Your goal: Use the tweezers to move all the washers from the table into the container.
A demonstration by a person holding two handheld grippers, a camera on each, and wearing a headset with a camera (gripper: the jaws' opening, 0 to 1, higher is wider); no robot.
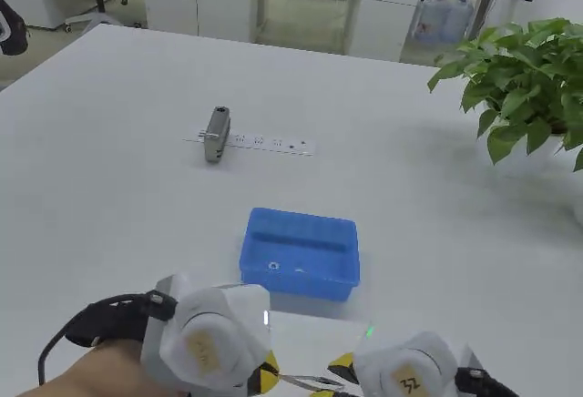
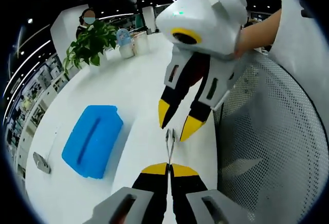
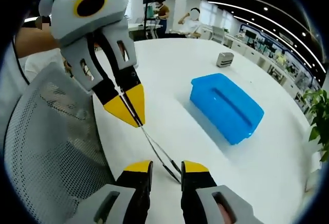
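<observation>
One pair of tweezers point(image 3: 157, 149), clamped in the left gripper point(image 2: 168, 169), points lengthwise between the right gripper's point(image 3: 167, 166) slightly parted jaws; one blue container point(image 1: 291, 280) sits beyond.

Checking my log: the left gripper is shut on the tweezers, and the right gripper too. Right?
Not quite. The left gripper is shut on the tweezers, but the right gripper is open, its jaws apart on either side of them, as the right gripper view shows.
</observation>
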